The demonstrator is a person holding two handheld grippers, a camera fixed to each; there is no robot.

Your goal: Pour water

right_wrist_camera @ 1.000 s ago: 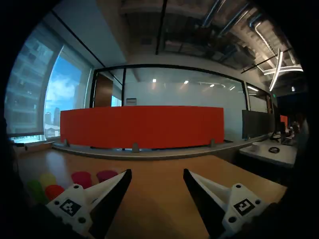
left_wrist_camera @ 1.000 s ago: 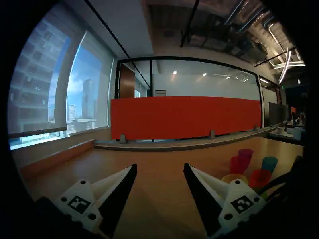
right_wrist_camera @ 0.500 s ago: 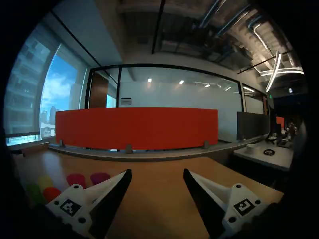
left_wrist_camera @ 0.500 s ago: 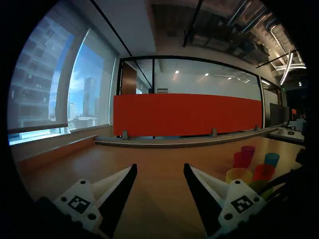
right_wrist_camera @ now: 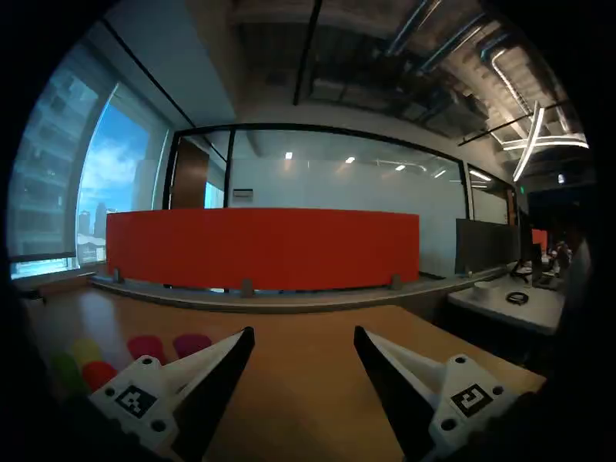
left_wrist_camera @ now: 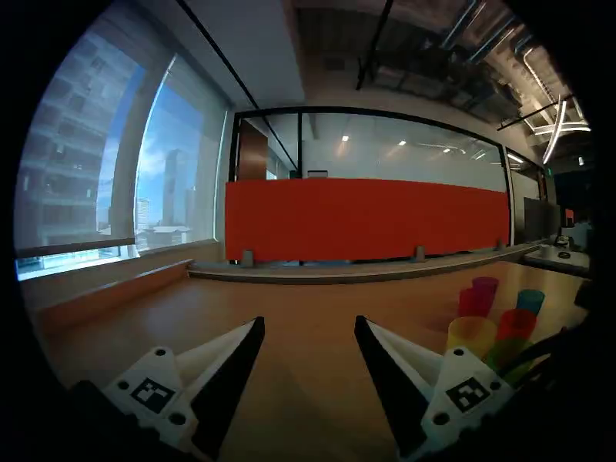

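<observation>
Several coloured plastic cups stand grouped on the wooden table point(left_wrist_camera: 308, 308). In the left gripper view they are at the right: a yellow cup point(left_wrist_camera: 471, 334), a red cup point(left_wrist_camera: 516, 323), a teal cup point(left_wrist_camera: 530, 300) and a magenta cup point(left_wrist_camera: 485, 288). My left gripper point(left_wrist_camera: 308, 331) hangs open over bare table, left of the cups, nothing between its fingers. In the right gripper view the cups are low at the left: a magenta cup point(right_wrist_camera: 192, 343), a pink cup point(right_wrist_camera: 145, 346), a yellow cup point(right_wrist_camera: 87, 351) and a red cup point(right_wrist_camera: 98, 374). My right gripper point(right_wrist_camera: 302, 339) is open, right of them.
An orange partition point(left_wrist_camera: 362, 219) runs along the table's far edge, with a glass wall behind it. Large windows point(left_wrist_camera: 92, 177) line the left side. A second desk point(right_wrist_camera: 516, 296) with a monitor and small items stands to the right.
Both views drift slightly; the cups shift a little rightward and down in the left gripper view. Both grippers stay open and empty.
</observation>
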